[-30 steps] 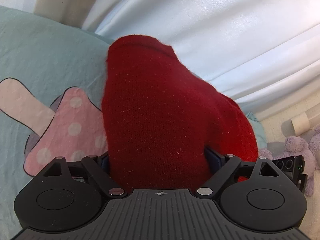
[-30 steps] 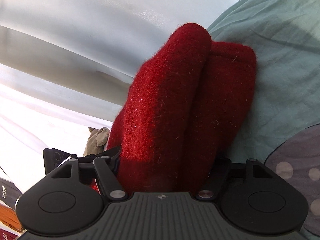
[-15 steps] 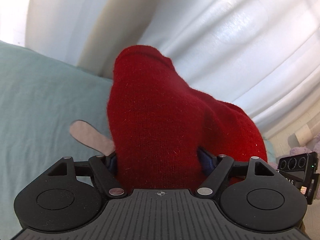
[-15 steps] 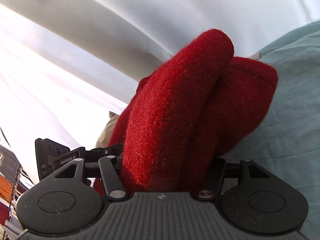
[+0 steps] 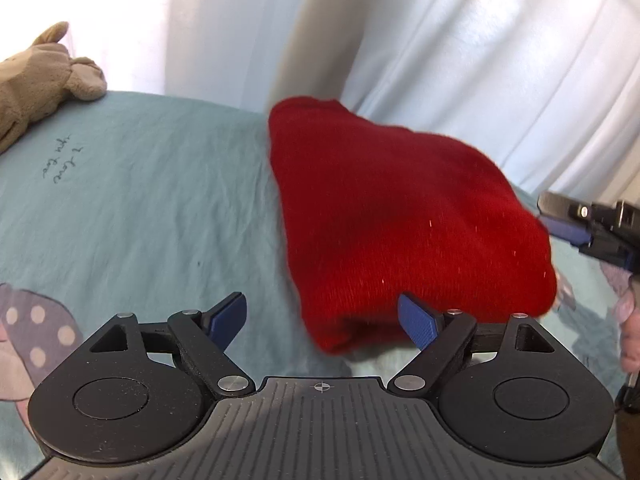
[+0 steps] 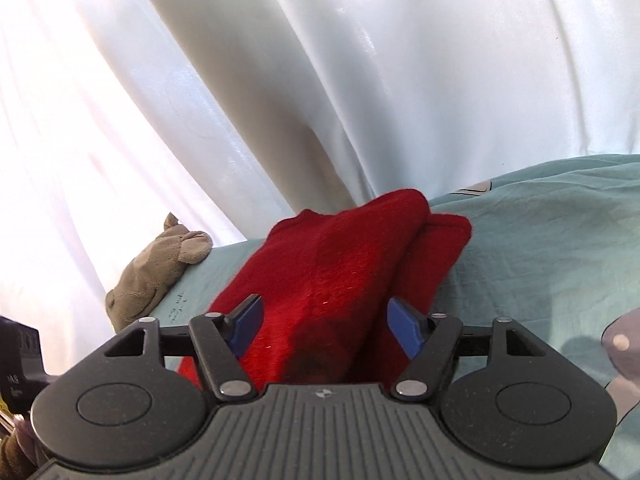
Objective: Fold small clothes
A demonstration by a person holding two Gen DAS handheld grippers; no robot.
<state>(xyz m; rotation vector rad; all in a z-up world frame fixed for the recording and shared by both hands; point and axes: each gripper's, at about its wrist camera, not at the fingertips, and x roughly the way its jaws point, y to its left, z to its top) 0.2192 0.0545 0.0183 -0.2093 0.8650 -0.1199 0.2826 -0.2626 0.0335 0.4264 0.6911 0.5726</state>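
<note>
A folded red knit garment [image 5: 400, 216] lies on the teal bedsheet [image 5: 152, 208]. My left gripper [image 5: 322, 316] is open, its blue pads wide apart, just in front of the garment's near left edge. In the right wrist view the same garment [image 6: 340, 272] lies folded in thick layers. My right gripper [image 6: 326, 326] is open with the garment's end between its spread blue pads. The right gripper also shows at the right edge of the left wrist view [image 5: 588, 228], beside the garment.
A tan plush toy [image 5: 36, 80] lies at the bed's far left edge, also in the right wrist view [image 6: 160, 264]. White curtains [image 6: 360, 80] hang right behind the bed. The sheet has a dotted mushroom print [image 5: 28, 336].
Both grippers were shut on the red garment and holding it up. Now both have opened and pulled back a little, and the garment lies on the sheet.
</note>
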